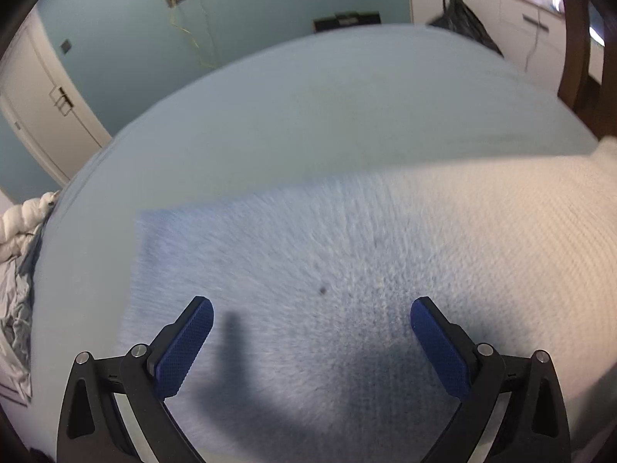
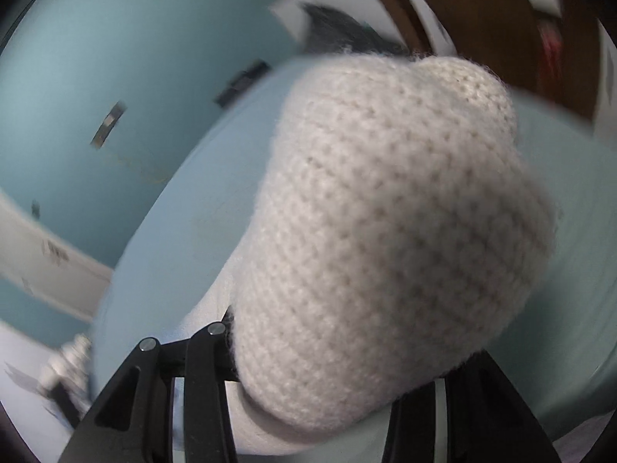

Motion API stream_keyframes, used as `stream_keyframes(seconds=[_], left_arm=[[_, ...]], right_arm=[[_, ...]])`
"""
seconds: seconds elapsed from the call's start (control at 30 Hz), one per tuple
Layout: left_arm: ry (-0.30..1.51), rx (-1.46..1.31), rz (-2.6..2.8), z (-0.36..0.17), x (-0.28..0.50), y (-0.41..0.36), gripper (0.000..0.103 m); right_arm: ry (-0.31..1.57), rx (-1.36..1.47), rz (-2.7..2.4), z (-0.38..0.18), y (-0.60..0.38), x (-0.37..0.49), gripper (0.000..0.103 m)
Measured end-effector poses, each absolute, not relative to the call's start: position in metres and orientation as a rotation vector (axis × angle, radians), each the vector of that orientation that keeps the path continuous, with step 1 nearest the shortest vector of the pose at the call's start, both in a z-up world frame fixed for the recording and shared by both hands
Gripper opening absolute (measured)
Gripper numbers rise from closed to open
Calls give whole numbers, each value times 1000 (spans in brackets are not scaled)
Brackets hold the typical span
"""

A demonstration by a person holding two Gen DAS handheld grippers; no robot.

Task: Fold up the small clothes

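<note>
My left gripper (image 1: 312,332) hangs above a white knitted garment (image 1: 385,262) spread flat on the pale blue bed (image 1: 308,108), its blue pads (image 1: 185,351) wide apart with nothing between them. My right gripper (image 2: 347,347) has a bunched fold of the same knit (image 2: 385,212) lifted off the bed and pressed close to the lens. The fabric hides the fingertips; the black fingers stand close on either side of the bundle, clamped on it. A dark bag (image 1: 466,19) lies at the far right edge.

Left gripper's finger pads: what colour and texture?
Dark blue with a fine knurled texture, on black arms; the finger pads show best in the left wrist view.
</note>
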State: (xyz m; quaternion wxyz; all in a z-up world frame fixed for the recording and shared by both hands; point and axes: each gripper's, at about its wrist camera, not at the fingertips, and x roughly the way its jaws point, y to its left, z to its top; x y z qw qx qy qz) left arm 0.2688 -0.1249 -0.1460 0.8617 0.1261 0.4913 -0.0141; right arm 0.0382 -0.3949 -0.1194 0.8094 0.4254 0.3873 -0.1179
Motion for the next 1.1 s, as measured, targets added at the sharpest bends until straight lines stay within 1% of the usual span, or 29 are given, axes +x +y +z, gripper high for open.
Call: stream_keyframes(seconds=[0.07, 0.1, 0.13, 0.17, 0.23, 0.37, 0.43, 0.53, 0.6, 0.63, 0.67, 0.7, 0.77, 0.83, 0.87, 0.93, 1.0, 1.03, 1.1], left_arm=[[1040, 214, -50, -153, 271, -121, 103], [1043, 177, -56, -156, 272, -115, 103], [1040, 145, -63, -157, 273, -111, 103], [1036, 142, -68, -158, 273, -109, 103], [1019, 175, -72, -160, 271, -110, 103], [1013, 176, -65, -163, 266, -114, 103], [1011, 179, -61, -164, 266, -114, 103], [1021, 180, -67, -163, 267, -112, 103], [1039, 186, -70, -160, 260, -119, 103], [1053, 196, -61, -155, 262, -121, 103], [1052, 206, -40, -147, 264, -122, 103], [1032, 215, -24, -138, 264, -126, 103], [966, 223, -84, -119, 256, -146, 103], [992, 273, -154, -123, 253, -168, 103], [1022, 322, -160, -132, 252, -179, 103], [1019, 401, -130, -148, 249, -194, 103], [1038, 364, -116, -159, 250, -193, 103], [1052, 304, -116, -162, 252, -186, 103], [1043, 245, -148, -159, 251, -176, 103]], right_arm=[[882, 1145, -270, -162, -426, 36, 41], [890, 1242, -284, -178, -436, 32, 46], [856, 1401, -287, -199, -448, 22, 48], [810, 1492, -286, -209, -453, 15, 54], [751, 1568, -304, -219, -459, 5, 61], [680, 1481, -393, -204, -453, -13, 62], [654, 1488, -442, -202, -447, -25, 63], [673, 1450, -473, -202, -445, -18, 63], [666, 1405, -503, -188, -441, 2, 64], [668, 1372, -518, -182, -441, 4, 62], [669, 1309, -518, -171, -439, 7, 53], [671, 1257, -511, -166, -432, 17, 47], [679, 1097, -477, -142, -420, 23, 43], [660, 966, -447, -113, -404, 31, 43], [641, 919, -430, -100, -395, 33, 43], [608, 847, -401, -82, -383, 31, 43], [595, 739, -359, -68, -364, 32, 43], [597, 666, -335, -61, -348, 35, 42], [571, 534, -296, -54, -317, 36, 42]])
